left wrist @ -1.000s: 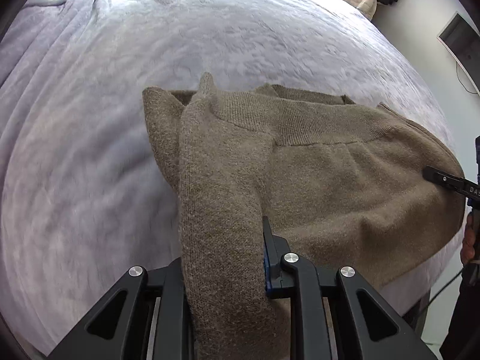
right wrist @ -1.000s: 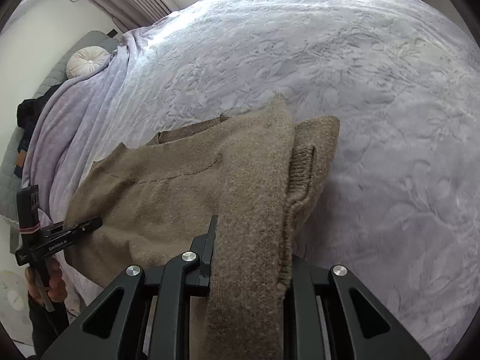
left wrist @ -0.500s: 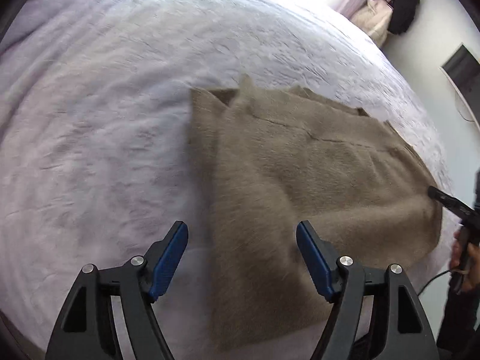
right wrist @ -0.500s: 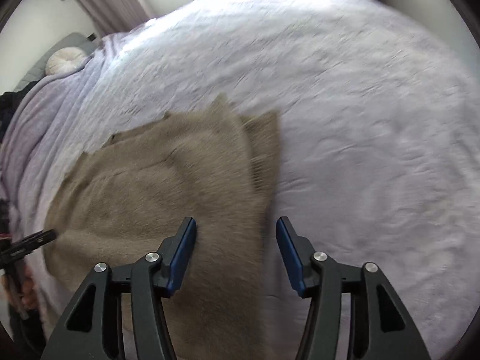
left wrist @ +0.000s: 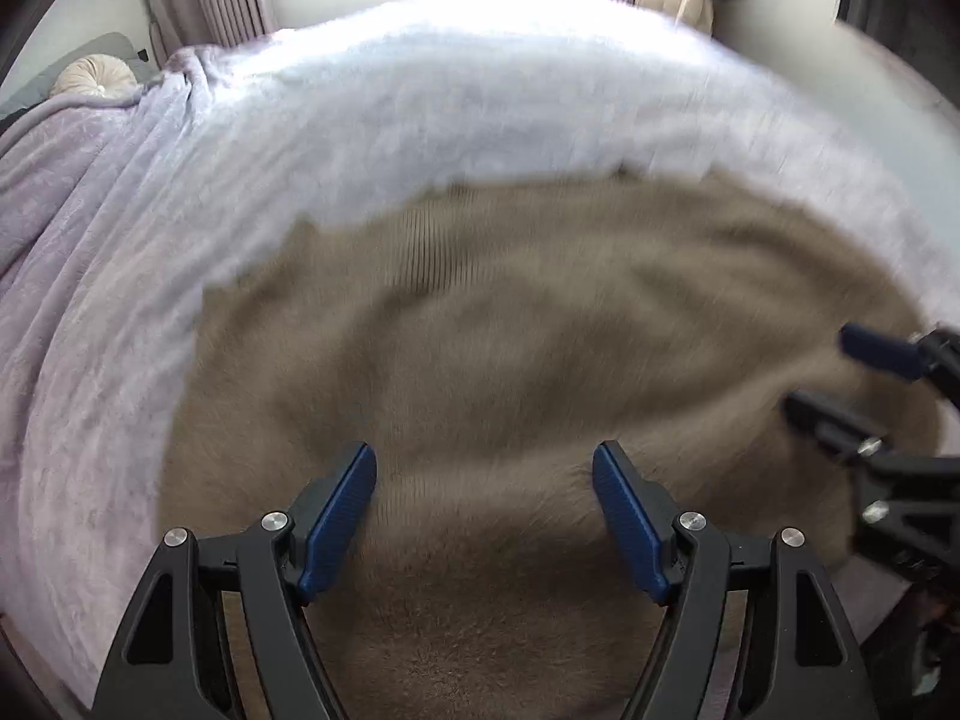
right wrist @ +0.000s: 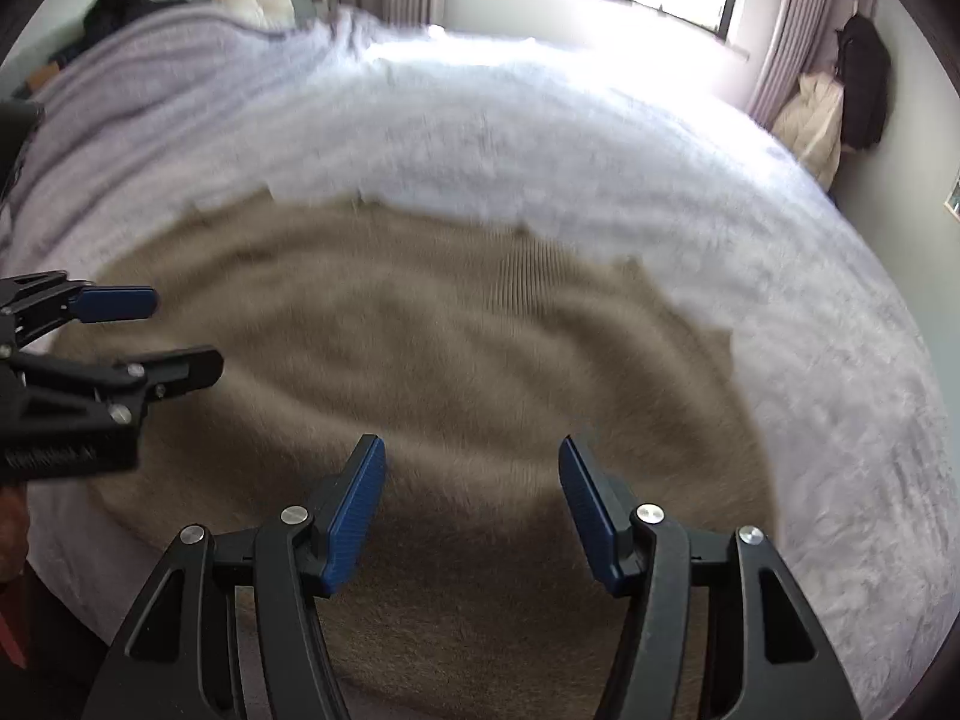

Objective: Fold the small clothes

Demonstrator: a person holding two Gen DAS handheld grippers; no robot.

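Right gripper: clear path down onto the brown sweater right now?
Probably yes. The right gripper is empty, its jaws opening, and the brown sweater lies flat on the bedspread directly beneath with nothing between. The left gripper sits off to the side, out of the way.

A fuzzy brown knit sweater lies on a plush, matt lavender bedspread
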